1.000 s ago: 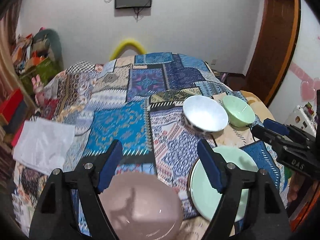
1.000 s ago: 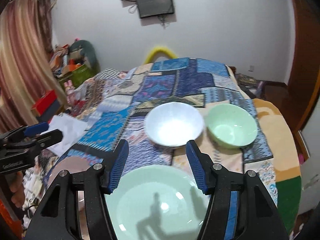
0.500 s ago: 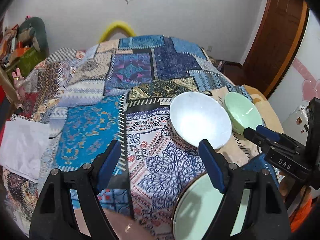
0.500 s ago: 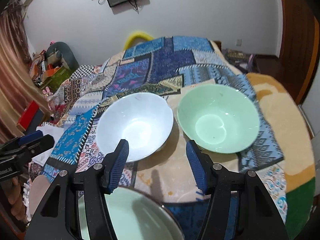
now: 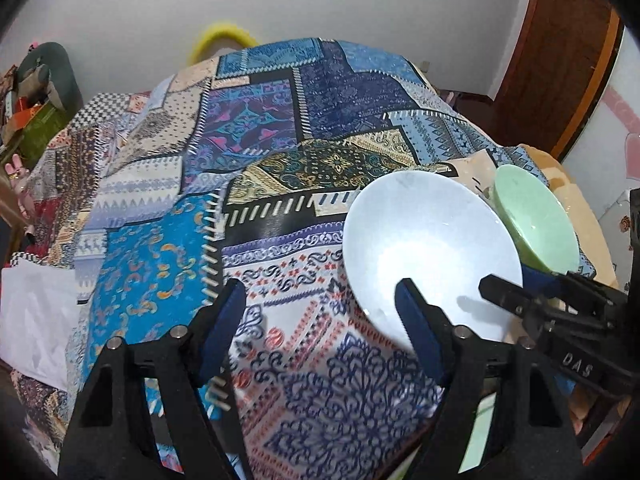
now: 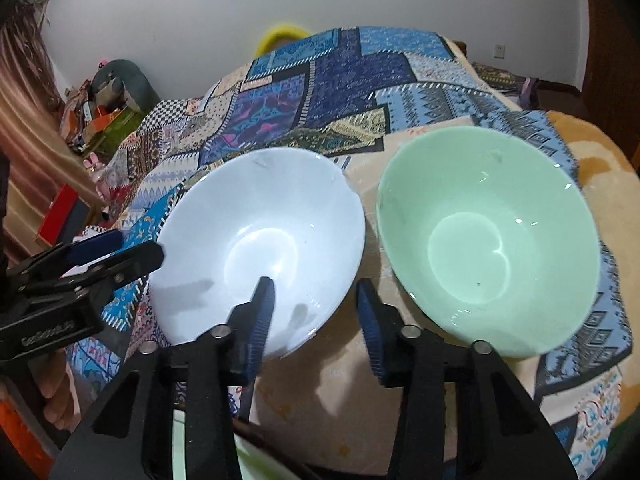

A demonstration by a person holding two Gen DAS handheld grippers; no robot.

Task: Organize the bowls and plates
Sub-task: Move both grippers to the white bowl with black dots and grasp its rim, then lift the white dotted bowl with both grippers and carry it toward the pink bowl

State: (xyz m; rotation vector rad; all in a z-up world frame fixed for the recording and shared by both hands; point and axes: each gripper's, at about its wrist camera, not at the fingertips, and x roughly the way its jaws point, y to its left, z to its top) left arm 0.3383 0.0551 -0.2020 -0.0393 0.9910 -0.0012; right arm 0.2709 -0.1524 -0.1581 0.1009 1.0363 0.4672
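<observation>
Moved: both grippers have advanced past the plates to the bowls.
Right gripper (image 6: 316, 304): wide open, empty, straddling the near rim of the white bowl (image 6: 260, 240), likely to lift it.
Left gripper (image 5: 320, 312): wide open, empty, its right finger at that bowl's left edge.
Green bowl (image 6: 488, 240): just beside, right, on the quilt (image 5: 280, 120).

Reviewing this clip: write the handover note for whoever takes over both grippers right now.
Left gripper: open, empty, at the white bowl's left side.
Right gripper: open, empty, straddling the white bowl's near-right rim, not closed on it.
Green bowl sits right of the white one, apart, both upright on the patchwork cloth. Green plate edge shows near the camera.
Done: nothing stacked.
Left: grasp and nest bowls, sort plates.
</observation>
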